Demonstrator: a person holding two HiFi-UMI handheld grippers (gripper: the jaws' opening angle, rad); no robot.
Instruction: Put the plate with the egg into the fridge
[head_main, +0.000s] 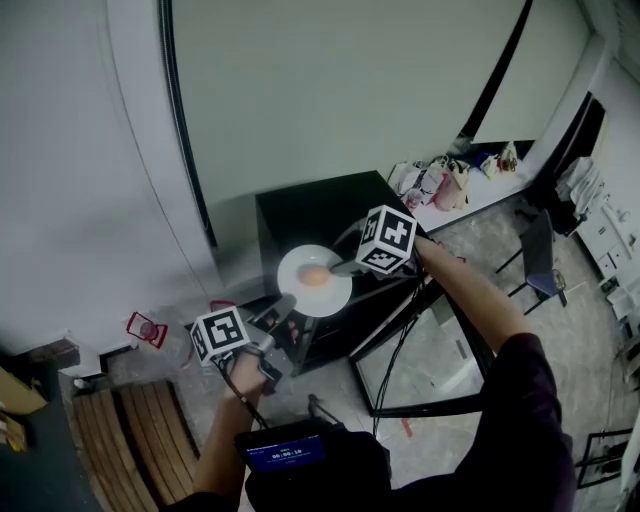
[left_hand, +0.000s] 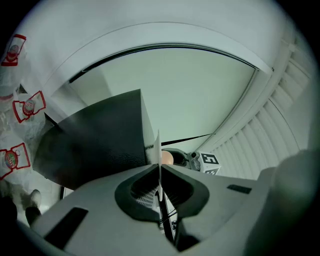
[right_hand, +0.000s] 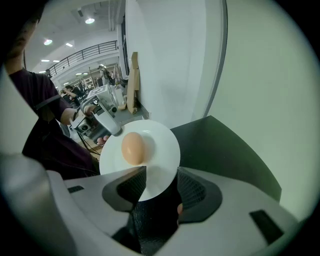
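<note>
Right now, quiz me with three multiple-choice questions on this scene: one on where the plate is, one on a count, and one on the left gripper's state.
1. Where is the plate?
A. On the wooden slats
B. Over the black cabinet
C. On the far ledge among the bags

2. How many eggs lie on it?
A. One
B. Two
C. None

3. How is the left gripper set?
A. Wide apart and empty
B. Shut on the plate's rim
C. Shut on the egg

Answers:
1. B: the head view shows the plate above the black cabinet's top.
2. A: a single brown egg lies near the plate's middle.
3. B: the left gripper view shows the rim edge-on, pinched between the pads.
</note>
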